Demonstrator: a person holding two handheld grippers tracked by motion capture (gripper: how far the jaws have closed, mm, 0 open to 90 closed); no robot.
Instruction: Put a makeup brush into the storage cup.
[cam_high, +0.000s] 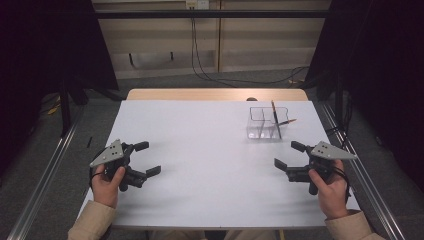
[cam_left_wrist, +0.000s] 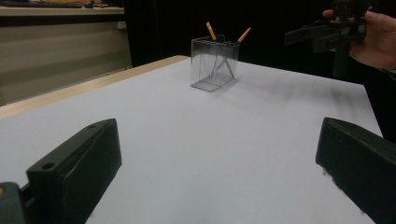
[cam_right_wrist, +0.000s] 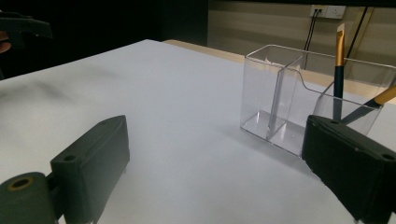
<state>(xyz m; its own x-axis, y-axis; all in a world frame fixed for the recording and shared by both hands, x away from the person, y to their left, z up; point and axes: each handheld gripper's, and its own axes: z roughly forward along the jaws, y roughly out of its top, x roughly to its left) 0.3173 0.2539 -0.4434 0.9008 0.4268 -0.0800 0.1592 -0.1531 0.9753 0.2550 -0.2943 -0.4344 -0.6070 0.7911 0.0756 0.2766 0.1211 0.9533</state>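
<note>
Standing near the right tool (cam_high: 290, 155), clear organizer (cam_high: 267, 123); both tools wide open, empty.

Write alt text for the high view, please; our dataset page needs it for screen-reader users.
A person holds the left gripper and right gripper, both open, above a white table. A clear organizer with two brushes stands at the far right of the table.
</note>
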